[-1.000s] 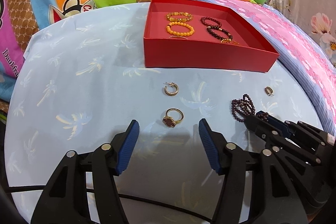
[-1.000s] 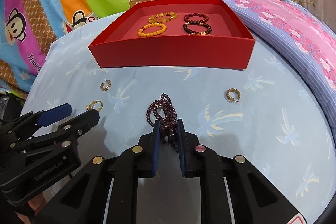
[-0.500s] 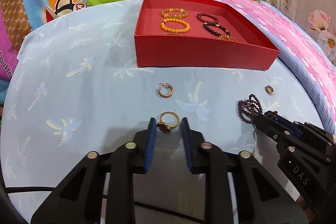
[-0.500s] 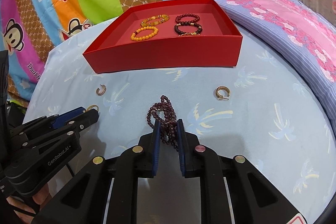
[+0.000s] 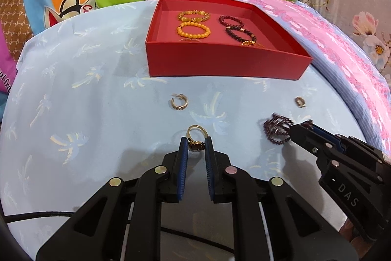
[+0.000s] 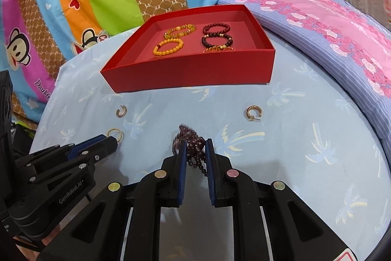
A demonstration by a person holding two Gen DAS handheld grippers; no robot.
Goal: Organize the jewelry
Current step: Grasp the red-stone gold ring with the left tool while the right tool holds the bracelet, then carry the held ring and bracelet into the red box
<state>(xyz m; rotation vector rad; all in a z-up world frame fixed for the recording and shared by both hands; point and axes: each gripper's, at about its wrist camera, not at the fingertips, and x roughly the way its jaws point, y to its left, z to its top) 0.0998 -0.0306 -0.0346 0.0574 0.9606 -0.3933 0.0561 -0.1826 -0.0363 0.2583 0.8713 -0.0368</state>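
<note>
Two grippers are clamped: the left gripper (image 5: 196,144) pinches the gold ring (image 5: 196,138) at lower centre, the right gripper (image 6: 195,147) grips the dark bead strand (image 6: 191,146); bare blue cloth (image 5: 97,114) separates both from the red tray's (image 5: 220,65) near wall above.

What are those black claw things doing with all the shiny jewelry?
A person is tidying jewelry with two claws. The left claw is pinching a gold ring. The right claw is gripping a dark purple bead strand. Two small gold earrings lie on the blue cloth. Four bracelets already sit in the red box.
</note>
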